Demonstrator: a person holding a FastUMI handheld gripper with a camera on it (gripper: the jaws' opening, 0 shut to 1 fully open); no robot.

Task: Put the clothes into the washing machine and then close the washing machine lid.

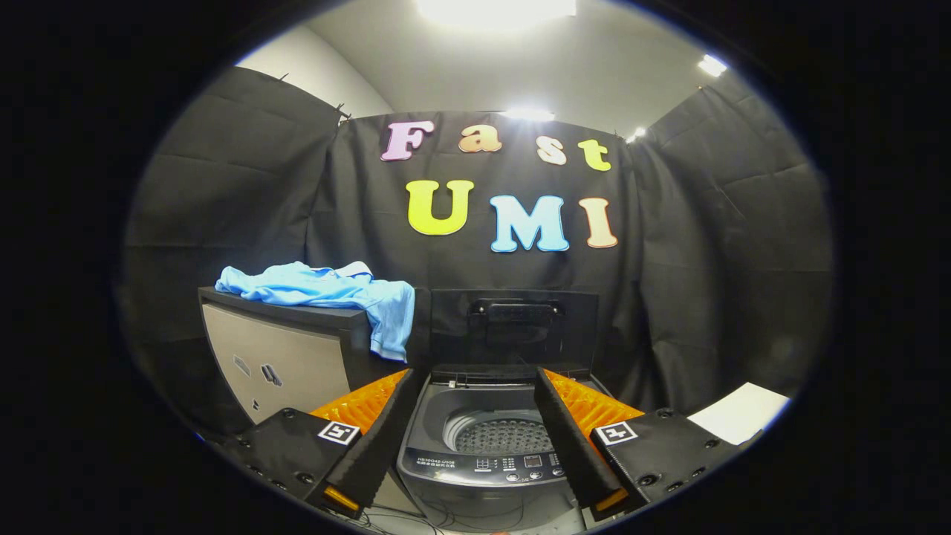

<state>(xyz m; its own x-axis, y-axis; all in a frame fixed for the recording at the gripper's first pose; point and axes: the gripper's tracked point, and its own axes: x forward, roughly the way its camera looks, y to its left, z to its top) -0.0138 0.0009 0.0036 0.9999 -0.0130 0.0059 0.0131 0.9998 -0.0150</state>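
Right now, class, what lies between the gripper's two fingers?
In the gripper view, the washing machine lies between the open gripper's fingers, its lid raised and its drum showing; nothing is gripped.

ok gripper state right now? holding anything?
Gripper: open, holding nothing; fingers spread either side of the open washing machine, blue clothes untouched on the cabinet beyond the left finger.

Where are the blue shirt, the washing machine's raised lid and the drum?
blue shirt (319, 288): gripper view, middle of the crumpled cloth on the cabinet.
raised lid (515, 327): gripper view, the panel below its handle.
drum (501, 435): gripper view, perforated bottom, seen between the open fingers.
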